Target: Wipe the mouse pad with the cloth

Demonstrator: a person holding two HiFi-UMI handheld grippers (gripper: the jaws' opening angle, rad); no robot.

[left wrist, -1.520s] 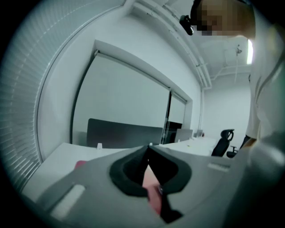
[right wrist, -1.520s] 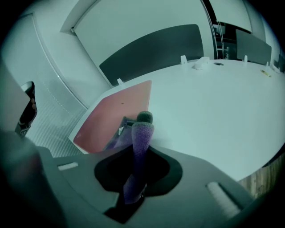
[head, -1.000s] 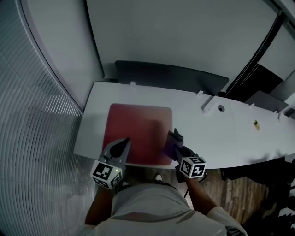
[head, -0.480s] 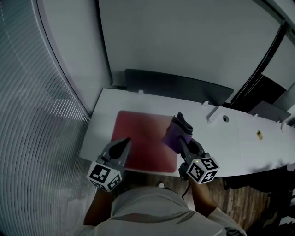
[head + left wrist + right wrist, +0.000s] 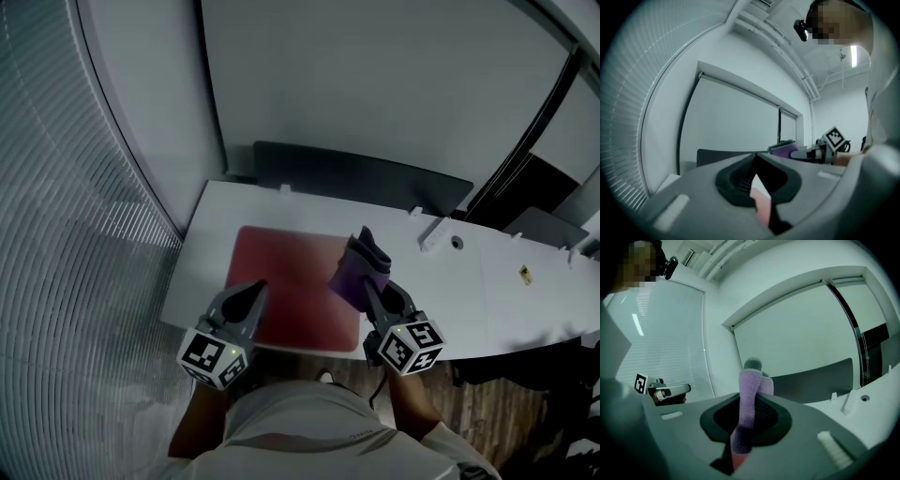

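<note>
The right gripper, clenched on the purple cloth, has swept from the red mouse pad's near right corner up its right edge, and now barely moves. The left gripper stays closed and empty at the pad's near left edge. That stroke looks done, so another pass seems due.

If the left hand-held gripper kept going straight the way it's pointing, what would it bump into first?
Probably the dark panel behind the desk: the left hand-held gripper seems aimed just over the red mouse pad, though depth is unclear.
</note>
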